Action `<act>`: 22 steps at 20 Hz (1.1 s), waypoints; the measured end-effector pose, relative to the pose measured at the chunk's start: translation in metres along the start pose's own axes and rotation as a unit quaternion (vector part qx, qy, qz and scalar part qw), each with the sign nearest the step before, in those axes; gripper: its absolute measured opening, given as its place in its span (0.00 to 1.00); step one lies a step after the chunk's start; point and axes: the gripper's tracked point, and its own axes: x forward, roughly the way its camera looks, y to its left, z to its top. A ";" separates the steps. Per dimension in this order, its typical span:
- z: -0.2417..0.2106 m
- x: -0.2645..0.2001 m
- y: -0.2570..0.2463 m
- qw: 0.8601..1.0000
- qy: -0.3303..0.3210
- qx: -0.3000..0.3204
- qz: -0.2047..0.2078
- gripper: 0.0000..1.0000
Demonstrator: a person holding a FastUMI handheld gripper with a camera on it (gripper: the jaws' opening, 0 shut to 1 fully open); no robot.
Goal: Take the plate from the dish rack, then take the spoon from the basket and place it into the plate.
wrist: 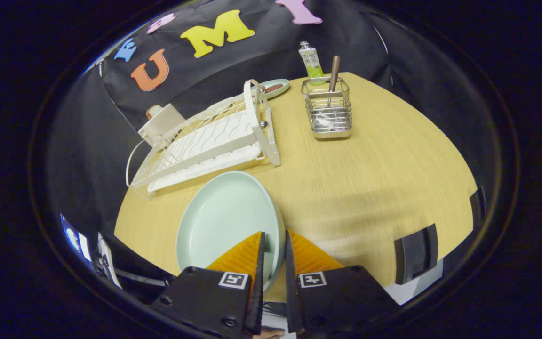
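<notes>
Gripper view: gripper fingers narrowly parted, clamping the near rim of the pale green plate on the table; dish rack beyond-left, basket holding spoon beyond-right.

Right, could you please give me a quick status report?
Jaws closed on plate rim, plate out of the dish rack. Spoon upright in basket. Table between them open.

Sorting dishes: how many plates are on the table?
2: a large pale green round plate, its rim pinched by the hand-held gripper, and a small pale green dish beyond the white wire dish rack.
</notes>
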 end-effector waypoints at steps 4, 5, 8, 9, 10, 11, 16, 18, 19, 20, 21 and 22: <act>0.011 -0.001 -0.012 0.999 -0.031 -0.004 -0.001 0.24; 0.015 -0.002 -0.013 0.999 -0.042 -0.011 0.001 0.26; 0.036 -0.016 -0.030 0.994 -0.085 -0.054 -0.037 0.70; 0.047 -0.021 -0.035 0.991 -0.103 -0.070 -0.049 0.82; 0.060 -0.028 -0.032 0.987 -0.127 -0.080 -0.051 0.92; 0.074 -0.033 -0.031 0.984 -0.149 -0.086 -0.050 0.91; 0.136 -0.032 -0.054 0.976 -0.189 -0.068 -0.079 1.00; 0.163 -0.018 -0.068 0.978 -0.184 -0.055 -0.088 1.00; 0.172 -0.010 -0.077 0.979 -0.173 -0.058 -0.095 1.00; 0.183 -0.005 -0.084 0.978 -0.173 -0.052 -0.099 1.00; 0.195 0.001 -0.088 0.978 -0.177 -0.044 -0.099 1.00; 0.206 0.008 -0.091 0.979 -0.177 -0.039 -0.095 1.00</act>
